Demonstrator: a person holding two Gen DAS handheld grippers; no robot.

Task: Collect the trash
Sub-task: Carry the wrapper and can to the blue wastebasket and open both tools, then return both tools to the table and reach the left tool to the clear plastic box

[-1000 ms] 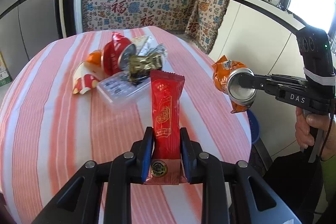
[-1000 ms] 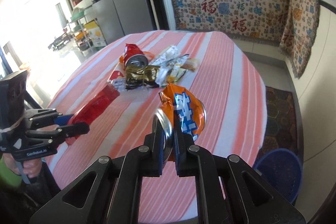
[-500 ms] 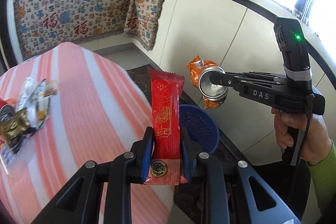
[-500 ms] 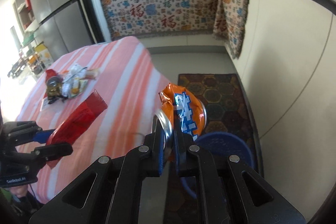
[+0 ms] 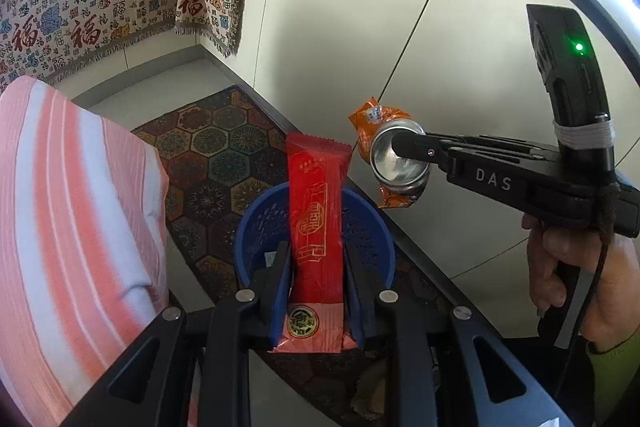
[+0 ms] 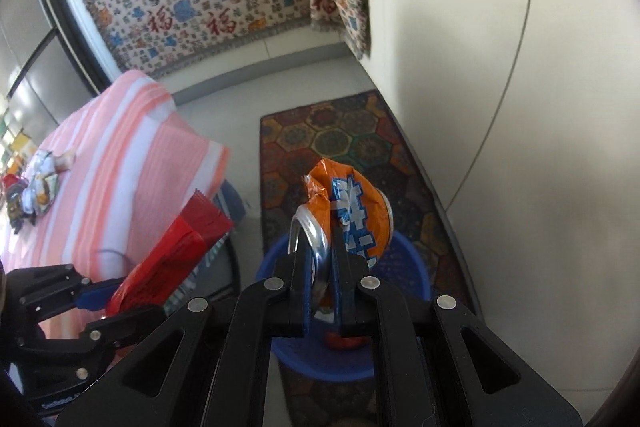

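Observation:
My left gripper (image 5: 315, 259) is shut on a long red snack wrapper (image 5: 317, 211), which stands upright between its blue pads above a blue perforated basket (image 5: 370, 231) on the floor. My right gripper (image 6: 320, 247) is shut on a crushed orange can (image 6: 352, 203), pinching its rim, and it too hangs over the blue basket (image 6: 404, 267). In the left wrist view the crushed orange can (image 5: 394, 151) and the right gripper (image 5: 404, 145) hover up and to the right of the basket. The right wrist view shows the red wrapper (image 6: 176, 251) and the left gripper (image 6: 112, 301) at lower left.
The pink-striped table (image 5: 72, 211) is on the left, with several pieces of trash (image 6: 32, 187) left on its top. A patterned rug (image 6: 340, 135) lies under the basket, along a white cabinet wall (image 5: 400, 27). A person's hand (image 5: 580, 267) holds the right gripper's handle.
Both grippers swung away from the table top and down toward the floor, carrying the wrapper and the can. The blue basket now sits right below them.

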